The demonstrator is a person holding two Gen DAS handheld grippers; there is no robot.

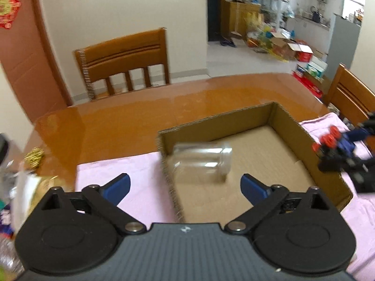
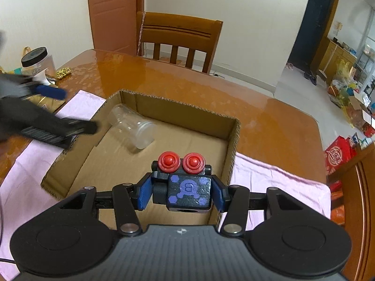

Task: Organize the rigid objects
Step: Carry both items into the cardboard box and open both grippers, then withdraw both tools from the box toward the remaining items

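Note:
A clear plastic jar [image 1: 201, 161] lies on its side inside the shallow cardboard box [image 1: 290, 126], near the box's left wall. My left gripper [image 1: 185, 188] hangs open just in front of the jar, its blue pads apart and touching nothing. My right gripper [image 2: 182, 190] is shut on a black toy robot [image 2: 187, 187] with red round eyes and purple markings, held over the box's near right corner [image 2: 220, 210]. The same jar [image 2: 133, 128] shows beyond the toy. The left gripper [image 2: 46, 117] appears blurred at the box's left edge.
The box rests on a pink cloth [image 1: 131, 173] on a glossy wooden table [image 1: 140, 107]. Chairs [image 1: 124, 63] stand at the far side and the right. A black-lidded jar [image 2: 37, 63], a gold trinket [image 2: 63, 72] and packets clutter the table's left end.

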